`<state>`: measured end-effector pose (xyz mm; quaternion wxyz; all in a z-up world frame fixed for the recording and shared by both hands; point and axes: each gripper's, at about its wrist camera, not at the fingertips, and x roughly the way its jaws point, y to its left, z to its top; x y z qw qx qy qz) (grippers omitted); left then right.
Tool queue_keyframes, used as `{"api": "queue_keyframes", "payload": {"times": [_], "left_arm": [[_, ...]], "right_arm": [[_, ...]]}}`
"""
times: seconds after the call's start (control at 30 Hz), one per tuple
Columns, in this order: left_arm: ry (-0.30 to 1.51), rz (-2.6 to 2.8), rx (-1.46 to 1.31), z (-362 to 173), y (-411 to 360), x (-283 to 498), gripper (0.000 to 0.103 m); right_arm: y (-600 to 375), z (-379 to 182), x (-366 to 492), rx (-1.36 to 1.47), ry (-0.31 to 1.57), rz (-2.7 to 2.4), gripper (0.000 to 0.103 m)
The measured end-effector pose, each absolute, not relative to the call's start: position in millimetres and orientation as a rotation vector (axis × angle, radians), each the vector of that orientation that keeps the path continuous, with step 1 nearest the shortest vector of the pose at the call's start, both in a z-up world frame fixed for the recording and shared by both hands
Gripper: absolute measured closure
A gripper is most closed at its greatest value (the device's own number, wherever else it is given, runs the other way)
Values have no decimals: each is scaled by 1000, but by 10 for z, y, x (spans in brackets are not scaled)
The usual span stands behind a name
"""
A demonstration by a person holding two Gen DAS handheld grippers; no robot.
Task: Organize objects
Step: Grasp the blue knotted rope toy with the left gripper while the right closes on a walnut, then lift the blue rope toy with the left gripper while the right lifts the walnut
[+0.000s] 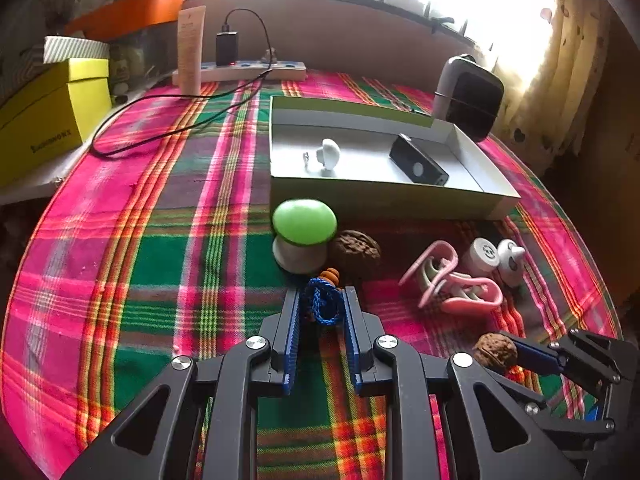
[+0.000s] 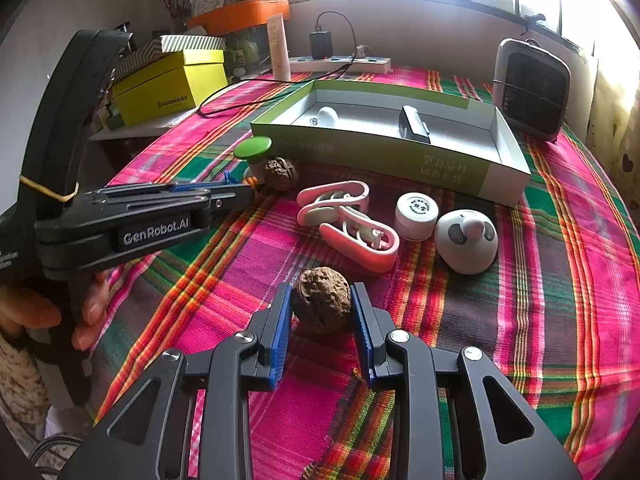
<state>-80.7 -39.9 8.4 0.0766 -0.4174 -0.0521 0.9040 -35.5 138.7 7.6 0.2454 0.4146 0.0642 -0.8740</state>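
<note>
My left gripper (image 1: 322,294) is shut on a blue braided cord (image 1: 323,305) with orange beads (image 1: 330,275), just in front of a green mushroom toy (image 1: 304,232) and a walnut (image 1: 355,250). My right gripper (image 2: 320,292) is shut on a second walnut (image 2: 321,297), also seen in the left wrist view (image 1: 495,350). An open green-and-white box (image 1: 384,196) beyond holds a white mushroom piece (image 1: 329,153) and a black device (image 1: 418,160). Pink clips (image 2: 346,220), a white jar (image 2: 416,216) and a white round toy (image 2: 466,240) lie on the cloth.
A plaid cloth (image 1: 160,240) covers the table. A yellow box (image 1: 48,116) stands at the left, a power strip (image 1: 240,70) with black charger cable and a tube (image 1: 191,50) at the back, a grey fan heater (image 2: 530,88) at the back right.
</note>
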Motion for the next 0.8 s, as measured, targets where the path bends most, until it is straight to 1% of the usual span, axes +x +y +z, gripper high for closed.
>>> {"api": "queue_keyframes", "payload": {"times": [0.3, 0.47, 0.53, 0.8], "left_arm": [[-112, 2695, -1246, 81, -317, -722, 84], [-86, 2698, -1248, 82, -303, -759, 78], [-59, 2701, -1252, 85, -277, -780, 77], [-31, 2711, -1257, 80, -257, -798, 78]], "right_arm": [[1387, 74, -352, 1131, 175, -2385, 73], [1392, 84, -368, 1131, 171, -2384, 73], [1396, 83, -371, 1131, 172, -2384, 73], [1398, 83, -362, 1131, 169, -2384, 73]]}}
